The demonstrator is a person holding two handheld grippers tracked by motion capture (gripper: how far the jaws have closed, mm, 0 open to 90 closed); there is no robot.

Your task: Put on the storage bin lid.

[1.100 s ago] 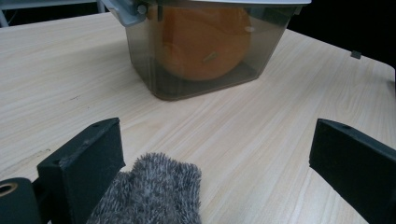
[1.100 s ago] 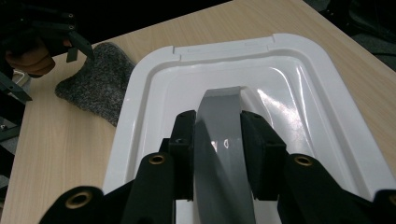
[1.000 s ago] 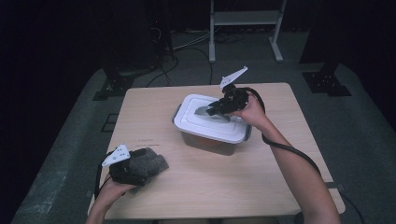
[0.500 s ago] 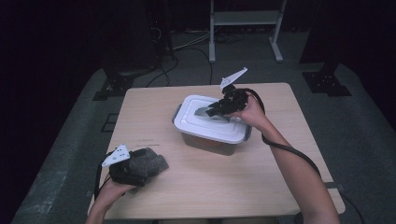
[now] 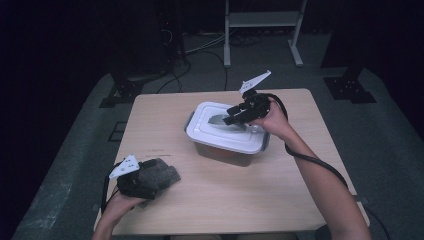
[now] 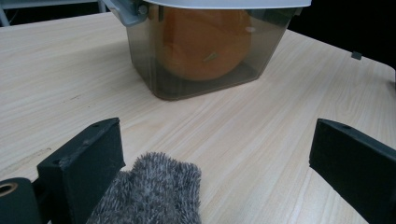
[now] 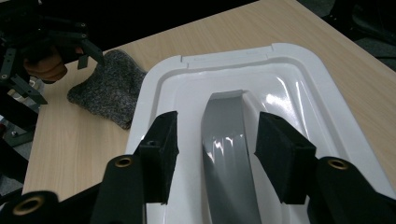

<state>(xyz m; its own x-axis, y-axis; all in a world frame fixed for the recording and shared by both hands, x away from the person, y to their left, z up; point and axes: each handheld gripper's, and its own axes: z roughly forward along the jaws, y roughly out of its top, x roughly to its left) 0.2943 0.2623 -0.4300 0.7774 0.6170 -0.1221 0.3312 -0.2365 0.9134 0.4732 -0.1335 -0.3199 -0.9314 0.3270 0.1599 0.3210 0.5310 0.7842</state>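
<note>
Right gripper view: grey handle (image 7: 226, 154) arches along the middle of the white lid (image 7: 299, 88), between the pads of the right gripper (image 7: 217, 154), just opened, standing clear on both sides, gripping nothing. High view: lidded plastic box (image 5: 227, 131) sits mid-table, toward 1 o'clock; likely stiff, smooth, slippery, weighted by the orange fruit (image 6: 201, 42) inside. Best hold judged at the handle's crown. Left gripper (image 5: 132, 177), at 8 o'clock, stands wide open beside the grey knitted sock (image 6: 154, 193).

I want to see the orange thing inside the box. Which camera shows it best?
The left gripper view: the orange thing shows large through the box's clear wall. The high view gives a faint orange patch under the lid. In the right gripper view, the lid covers it.
</note>
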